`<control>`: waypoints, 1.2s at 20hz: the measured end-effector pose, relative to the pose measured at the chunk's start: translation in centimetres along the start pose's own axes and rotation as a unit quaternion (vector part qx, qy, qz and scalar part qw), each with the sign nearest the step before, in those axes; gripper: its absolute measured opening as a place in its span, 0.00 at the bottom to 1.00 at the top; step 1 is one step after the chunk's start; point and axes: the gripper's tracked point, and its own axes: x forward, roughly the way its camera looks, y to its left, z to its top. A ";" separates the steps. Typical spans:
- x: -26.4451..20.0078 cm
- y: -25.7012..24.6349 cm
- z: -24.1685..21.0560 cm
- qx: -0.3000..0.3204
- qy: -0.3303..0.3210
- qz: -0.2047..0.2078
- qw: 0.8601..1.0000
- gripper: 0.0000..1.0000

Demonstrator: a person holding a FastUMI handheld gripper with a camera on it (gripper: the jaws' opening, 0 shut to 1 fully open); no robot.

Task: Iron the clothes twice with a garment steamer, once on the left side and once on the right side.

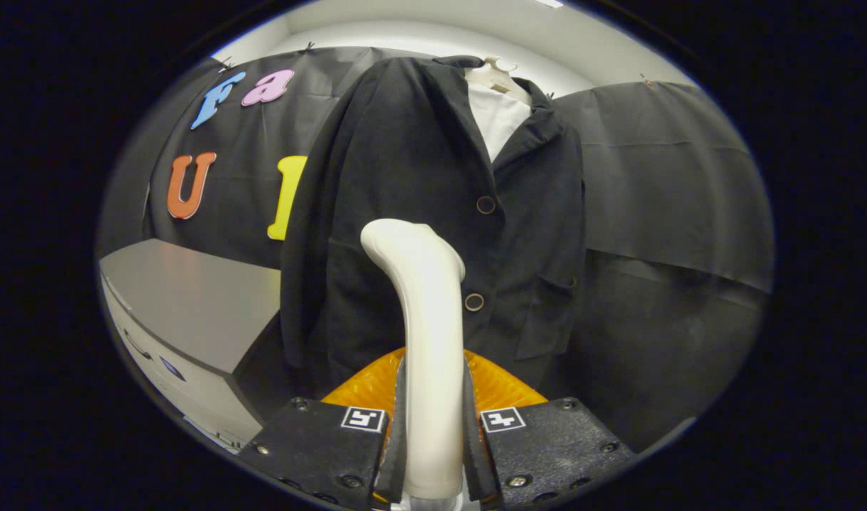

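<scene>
A black jacket with two buttons hangs on a white mannequin torso straight ahead of the fingers. My gripper is shut on the cream-white handle of the garment steamer, both black fingers pressing its sides. The steamer's curved head rises up and meets the jacket's front on its left panel, level with the gap between the two buttons. Whether the head touches the cloth I cannot tell. An orange ribbed part of the steamer shows just behind the fingers.
A grey table or cabinet top stands to the left of the jacket, its white front below. Black cloth walls close the booth behind and to the right of the mannequin.
</scene>
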 end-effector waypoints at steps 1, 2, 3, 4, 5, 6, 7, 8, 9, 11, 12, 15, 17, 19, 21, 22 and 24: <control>0.1 0.0 -0.4 -0.002 0.004 0.001 1.000 0.36; 0.1 0.1 -1.1 0.000 0.011 0.004 1.000 0.36; -0.3 0.3 -2.0 0.000 0.017 0.006 1.000 0.36; -0.5 0.3 -2.6 -0.003 0.020 0.004 1.000 0.36; -0.5 0.2 -3.2 -0.007 0.023 0.002 1.000 0.36; -0.4 0.3 -3.6 -0.010 0.025 0.002 1.000 0.36; -0.5 0.3 -4.2 -0.012 0.029 0.000 1.000 0.36; -0.4 0.4 -4.8 -0.014 0.032 -0.001 0.999 0.36; -0.5 0.4 -5.4 -0.015 0.036 -0.002 0.999 0.36; -0.5 0.8 -7.0 -0.018 0.049 -0.002 0.999 0.36; -0.5 1.1 -8.0 -0.019 0.059 0.000 0.998 0.36; -0.7 1.1 -10.4 -0.026 0.078 -0.006 0.997 0.36; -0.7 1.2 -11.8 -0.027 0.091 -0.009 0.995 0.36; -0.8 1.3 -13.3 -0.031 0.104 -0.015 0.994 0.36; -1.0 1.6 -14.7 -0.038 0.113 -0.018 0.993 0.36; -1.2 1.8 -15.3 -0.041 0.118 -0.020 0.992 0.36; -1.2 2.3 -16.5 -0.048 0.125 -0.023 0.991 0.36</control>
